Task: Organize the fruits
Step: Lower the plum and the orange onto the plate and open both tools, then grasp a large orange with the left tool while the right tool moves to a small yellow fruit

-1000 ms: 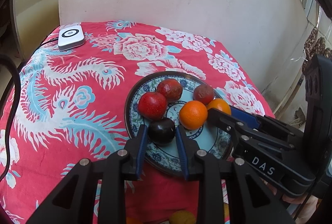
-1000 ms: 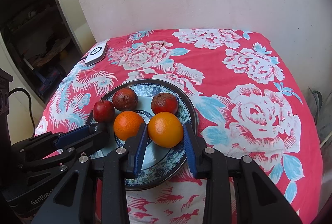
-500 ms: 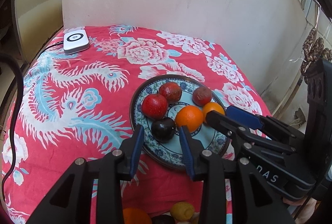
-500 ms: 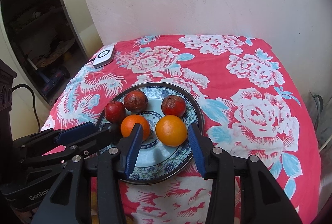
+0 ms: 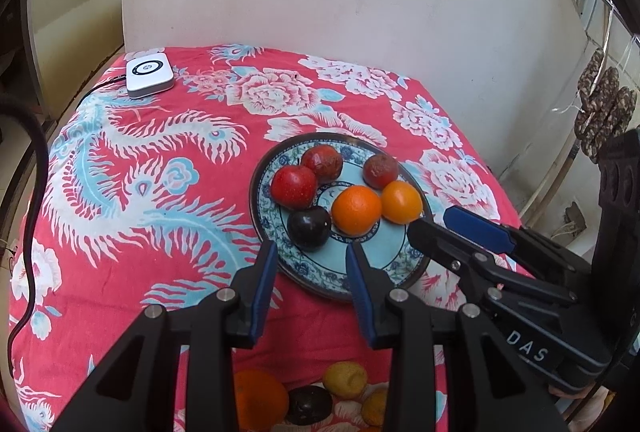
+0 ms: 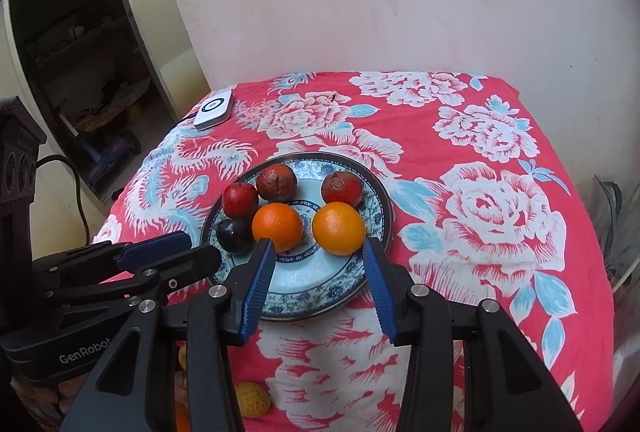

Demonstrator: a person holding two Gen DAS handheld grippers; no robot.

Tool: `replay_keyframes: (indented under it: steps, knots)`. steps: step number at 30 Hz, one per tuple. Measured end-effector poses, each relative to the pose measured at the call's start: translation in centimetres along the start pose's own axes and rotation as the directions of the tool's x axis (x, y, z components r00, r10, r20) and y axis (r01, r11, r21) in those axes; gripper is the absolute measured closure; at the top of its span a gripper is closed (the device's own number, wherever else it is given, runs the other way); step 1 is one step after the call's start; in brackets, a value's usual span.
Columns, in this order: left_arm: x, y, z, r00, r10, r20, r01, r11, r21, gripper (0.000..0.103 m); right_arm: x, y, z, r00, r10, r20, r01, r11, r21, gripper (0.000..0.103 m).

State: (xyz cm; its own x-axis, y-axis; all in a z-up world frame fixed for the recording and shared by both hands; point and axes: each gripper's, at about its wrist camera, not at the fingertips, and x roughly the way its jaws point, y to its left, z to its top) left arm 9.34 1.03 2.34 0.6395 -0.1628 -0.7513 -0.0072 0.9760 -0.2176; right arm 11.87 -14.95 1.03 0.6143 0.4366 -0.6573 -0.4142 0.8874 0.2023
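Observation:
A blue-patterned plate [image 5: 320, 272] [image 6: 316, 296] sits on the red floral cloth. It holds a dark plum [image 5: 309, 228] [image 6: 234, 236], two oranges [image 5: 356, 209] [image 6: 277, 226] [image 6: 339, 228], a red apple [image 5: 294, 186] [image 6: 239, 199] and two wrinkled red fruits [image 5: 322, 162] [image 6: 342, 187]. My left gripper [image 5: 312, 252] is open and empty, just short of the plum. My right gripper [image 6: 318, 248] is open and empty, just short of the right orange. Each gripper also shows in the other's view.
Loose fruits lie at the cloth's near edge: an orange [image 5: 260, 394], a dark fruit [image 5: 308, 404], yellow ones [image 5: 345, 378] [image 6: 250, 398]. A white device [image 5: 149, 76] [image 6: 213, 108] with a cable sits at the far left corner. A wall stands behind the table.
Both grippers have drawn back and up from the plate. The plum and the orange that sat between their fingers now lie free on the plate.

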Motion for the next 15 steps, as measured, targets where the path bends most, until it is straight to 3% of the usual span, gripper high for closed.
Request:
replay_keyframes:
  steps: [15]
  knots:
    - [-1.4,0.7,-1.1,1.000,0.006,-0.022,-0.007,1.000,-0.016,0.066,-1.9,0.4,-1.5,1.000,0.007,-0.010,-0.008,1.000,-0.021,0.056]
